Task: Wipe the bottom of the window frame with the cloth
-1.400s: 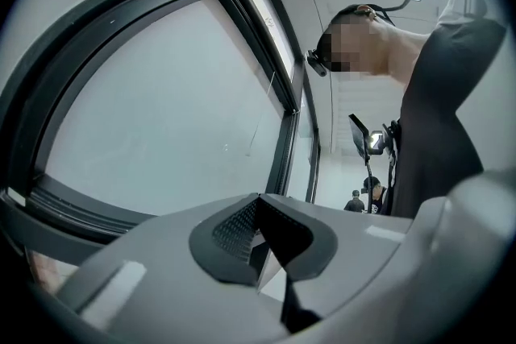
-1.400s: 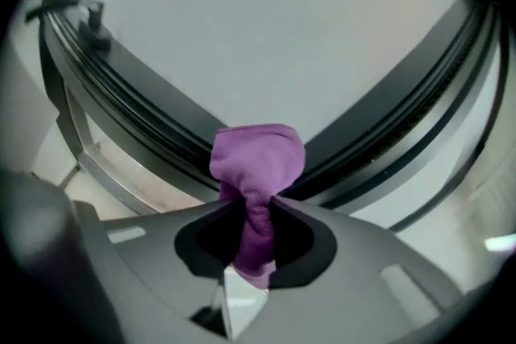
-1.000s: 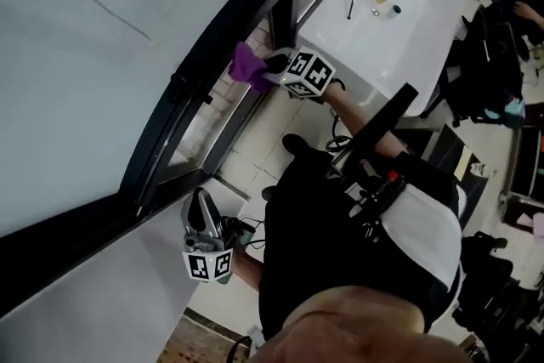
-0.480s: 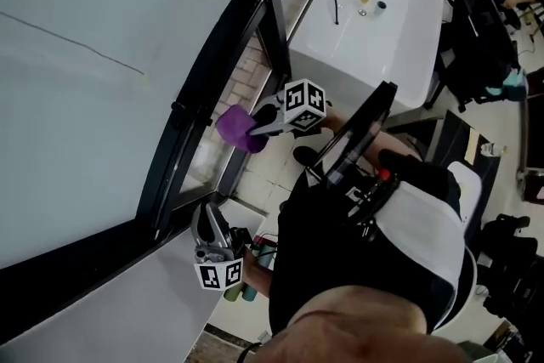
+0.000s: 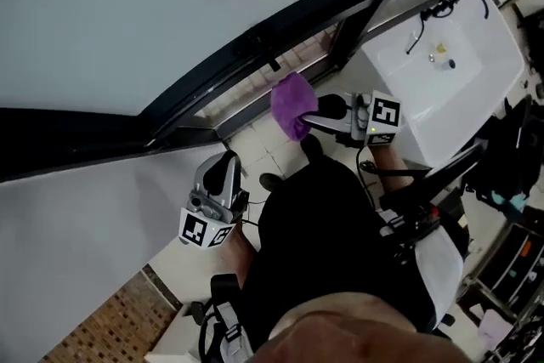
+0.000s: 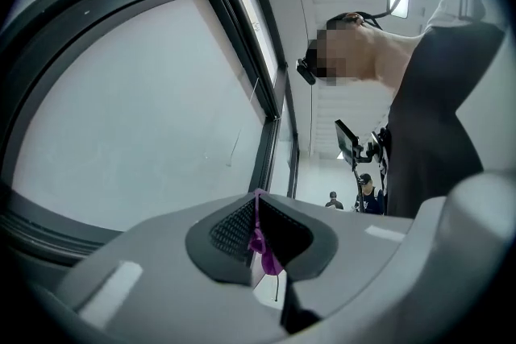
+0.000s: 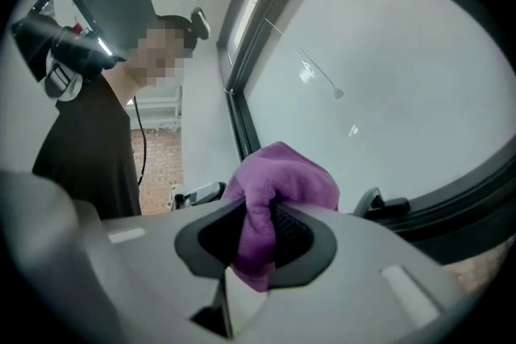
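Note:
A purple cloth (image 5: pixel 293 104) is bunched in my right gripper (image 5: pixel 309 120), whose jaws are shut on it. The cloth hangs just below the dark bottom rail of the window frame (image 5: pixel 255 42), close to the sill and apart from the rail. In the right gripper view the cloth (image 7: pixel 282 177) bulges out between the pads of the right gripper (image 7: pixel 258 231), with the glass and frame behind. My left gripper (image 5: pixel 226 167) is lower left, pointing up at the frame, its jaws pressed together and holding nothing. In the left gripper view only a sliver of purple shows through the left gripper (image 6: pixel 258 228).
A white basin (image 5: pixel 463 89) with a tap and small items stands at the right, under the window. Pale tiles (image 5: pixel 255 144) lie below the sill. A window handle (image 7: pixel 387 205) sticks out of the lower frame. My own body fills the lower middle.
The view has swung round. My right gripper has carried the cloth along the lower frame, and it now sits just off the rail. The left gripper stays low with its jaws together.

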